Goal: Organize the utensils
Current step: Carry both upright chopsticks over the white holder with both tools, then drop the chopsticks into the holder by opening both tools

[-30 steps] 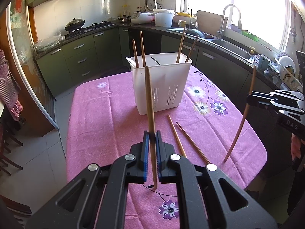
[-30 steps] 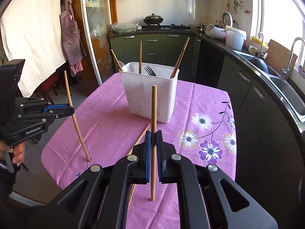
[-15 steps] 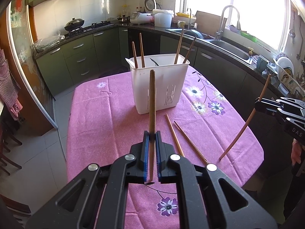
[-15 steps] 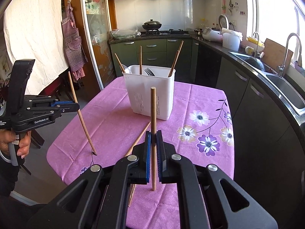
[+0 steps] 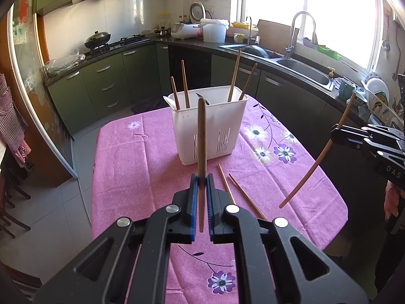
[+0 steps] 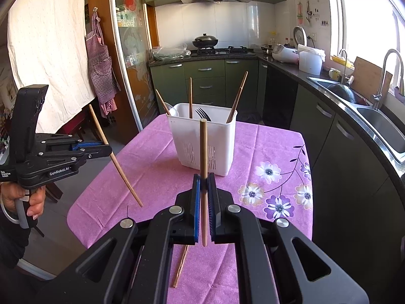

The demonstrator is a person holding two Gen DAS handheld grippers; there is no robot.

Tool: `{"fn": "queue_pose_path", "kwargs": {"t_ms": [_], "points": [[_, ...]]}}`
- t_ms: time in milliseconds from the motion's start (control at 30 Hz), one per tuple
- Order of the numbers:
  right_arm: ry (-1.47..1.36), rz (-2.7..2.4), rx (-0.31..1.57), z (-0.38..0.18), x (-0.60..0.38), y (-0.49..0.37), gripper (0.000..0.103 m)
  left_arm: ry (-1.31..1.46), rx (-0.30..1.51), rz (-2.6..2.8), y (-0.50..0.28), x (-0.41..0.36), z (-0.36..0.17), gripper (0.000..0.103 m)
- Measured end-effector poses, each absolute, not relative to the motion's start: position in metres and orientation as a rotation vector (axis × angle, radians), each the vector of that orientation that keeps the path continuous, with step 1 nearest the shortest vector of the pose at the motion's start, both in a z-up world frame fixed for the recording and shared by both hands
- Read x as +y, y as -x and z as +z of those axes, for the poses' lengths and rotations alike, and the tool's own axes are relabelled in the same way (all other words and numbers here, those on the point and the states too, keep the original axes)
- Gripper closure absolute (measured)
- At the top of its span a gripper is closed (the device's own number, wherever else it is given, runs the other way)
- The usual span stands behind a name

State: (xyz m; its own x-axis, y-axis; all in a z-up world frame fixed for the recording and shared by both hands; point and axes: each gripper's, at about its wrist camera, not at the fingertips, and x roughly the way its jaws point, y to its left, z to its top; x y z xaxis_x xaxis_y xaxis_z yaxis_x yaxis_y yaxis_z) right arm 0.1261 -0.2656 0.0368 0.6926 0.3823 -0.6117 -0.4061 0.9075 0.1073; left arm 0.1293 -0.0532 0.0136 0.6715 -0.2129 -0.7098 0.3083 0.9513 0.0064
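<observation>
In the left wrist view my left gripper (image 5: 201, 177) is shut on a wooden chopstick (image 5: 201, 131) that stands upright between its blue pads. Behind it a white utensil caddy (image 5: 187, 126) on the pink-clothed table (image 5: 131, 157) holds several chopsticks. My right gripper (image 5: 336, 133) comes in from the right, gripping a slanted chopstick (image 5: 314, 164) above the cloth. In the right wrist view my right gripper (image 6: 203, 178) is shut on its upright chopstick (image 6: 203, 147), in front of the caddy (image 6: 222, 136). The left gripper (image 6: 108, 149) holds its chopstick (image 6: 119, 164) at the left.
Two loose chopsticks (image 5: 246, 197) lie on the cloth in front of the caddy; one chopstick (image 6: 181, 266) shows under my right gripper. A fork (image 6: 202, 112) and a spoon (image 6: 173, 111) stand in the caddy. Kitchen counters and a sink (image 5: 303, 73) run behind and right.
Both held chopsticks have come up a little, their lower tips now off the cloth. The right gripper's chopstick leans more. Both grips stay shut.
</observation>
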Motion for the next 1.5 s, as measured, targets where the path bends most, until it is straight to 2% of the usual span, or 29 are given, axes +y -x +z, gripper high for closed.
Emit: {"fn": "queue_pose_path", "kwargs": {"t_ms": [433,733,933,1100,1500], "points": [[0.046,0.485,0.606,0.106,-0.245,-0.169,0.097,-0.140,0.693,-0.337,-0.150,-0.074,0.080,0.096],[0.010,0.515,0.530,0.161,-0.237,-0.227,0.097,-0.112,0.586,-0.339,-0.196,-0.084,0.142,0.096],[-0.009,0.486,0.479,0.181,-0.239,-0.268,0.097,-0.109,0.536,-0.290,-0.234,-0.089,0.154,0.096],[-0.003,0.472,0.509,0.165,-0.236,-0.301,0.097,-0.106,0.590,-0.272,-0.266,-0.095,0.129,0.096],[0.011,0.494,0.681,0.070,-0.225,-0.335,0.096,-0.140,0.740,-0.267,-0.285,-0.096,0.059,0.096]]}}
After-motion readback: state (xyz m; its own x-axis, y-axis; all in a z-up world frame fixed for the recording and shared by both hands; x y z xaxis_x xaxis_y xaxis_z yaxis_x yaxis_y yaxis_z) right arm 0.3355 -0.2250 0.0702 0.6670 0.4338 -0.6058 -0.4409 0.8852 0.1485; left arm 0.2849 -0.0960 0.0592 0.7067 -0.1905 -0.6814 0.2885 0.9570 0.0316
